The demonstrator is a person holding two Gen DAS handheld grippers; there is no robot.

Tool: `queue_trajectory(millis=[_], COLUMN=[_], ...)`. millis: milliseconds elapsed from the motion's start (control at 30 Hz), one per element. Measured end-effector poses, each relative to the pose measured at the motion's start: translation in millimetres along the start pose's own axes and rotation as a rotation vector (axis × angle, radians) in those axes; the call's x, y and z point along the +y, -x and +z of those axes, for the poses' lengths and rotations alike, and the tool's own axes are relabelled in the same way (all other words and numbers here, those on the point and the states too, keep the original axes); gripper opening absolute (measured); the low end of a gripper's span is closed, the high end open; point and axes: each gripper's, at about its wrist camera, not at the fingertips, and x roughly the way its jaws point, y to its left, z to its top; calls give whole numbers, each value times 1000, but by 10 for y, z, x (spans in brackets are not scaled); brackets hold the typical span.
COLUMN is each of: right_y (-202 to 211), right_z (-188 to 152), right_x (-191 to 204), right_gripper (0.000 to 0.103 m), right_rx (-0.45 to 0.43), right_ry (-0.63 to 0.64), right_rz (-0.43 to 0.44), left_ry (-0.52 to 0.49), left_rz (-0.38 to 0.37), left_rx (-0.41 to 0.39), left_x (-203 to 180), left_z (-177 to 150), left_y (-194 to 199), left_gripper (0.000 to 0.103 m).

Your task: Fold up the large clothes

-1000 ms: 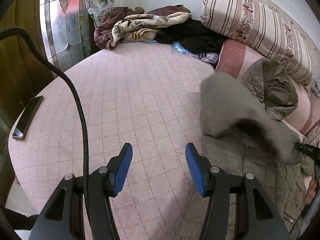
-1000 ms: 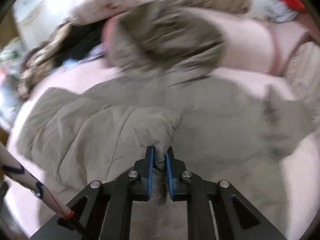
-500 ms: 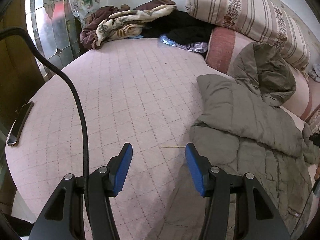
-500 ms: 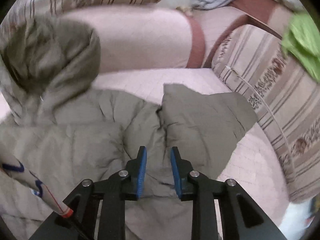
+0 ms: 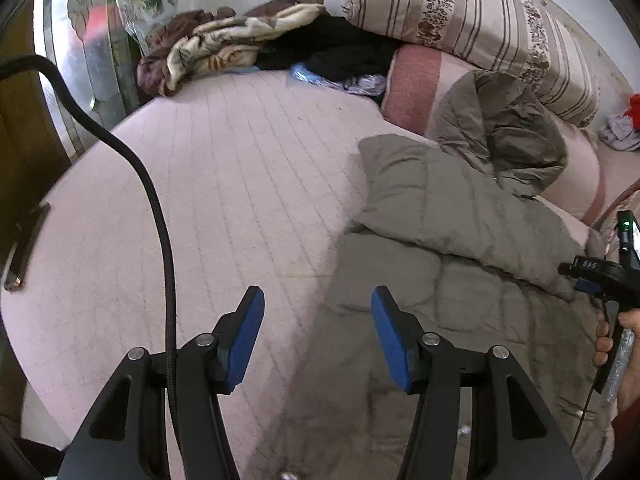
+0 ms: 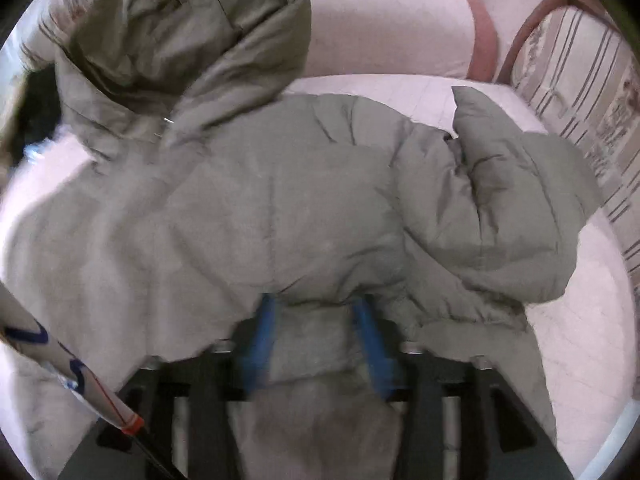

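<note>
Left tool [image 5: 317,336] spread above pink quilted bed [image 5: 224,184].

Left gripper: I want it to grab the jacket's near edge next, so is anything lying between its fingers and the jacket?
Nothing visible blocks it. The left gripper hangs open over the pink bedspread, and the grey jacket begins right by its right fingertip. The black cable runs on the far side, away from the jacket.

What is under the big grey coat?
The coat lies spread on the pink bed cover, and its hood leans on a pink pillow. Whether anything else hides underneath cannot be seen, because the coat covers that part.
</note>
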Motion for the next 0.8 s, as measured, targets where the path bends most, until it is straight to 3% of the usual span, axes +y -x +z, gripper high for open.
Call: queue_trajectory(millis=[33, 133, 233, 300, 367, 500, 633, 800], right_y=[146, 415, 514, 501, 444, 226, -68, -347], right_z=[-14, -76, -174, -254, -338, -421, -313, 42], right_x=[-96, -464, -1120, -1560, -2077, -2760, -3122, -3333], right_gripper=[79, 80, 80, 77, 68, 63, 63, 64], right_rx=[-34, -77, -83, -78, -72, -61, -65, -118], right_ry=[-7, -28, -129, -223, -354, -532, -628, -664], right_rz=[2, -9, -63, -92, -100, -71, -16, 30], left_ry=[1, -28, -70, -89, -112, -158, -156, -131], left_rz=[-21, -36, -57, -82, -121, -112, -108, -168], left_rx=[6, -3, -13, -1, 20, 16, -1, 11], left_x=[-23, -137, -302, -399, -527, -699, -740, -777], left_z=[-13, -76, -190, -262, -366, -477, -472, -402], left_y=[27, 130, 224, 226, 185, 82, -42, -147], left_gripper=[55, 55, 55, 58, 58, 58, 58, 58])
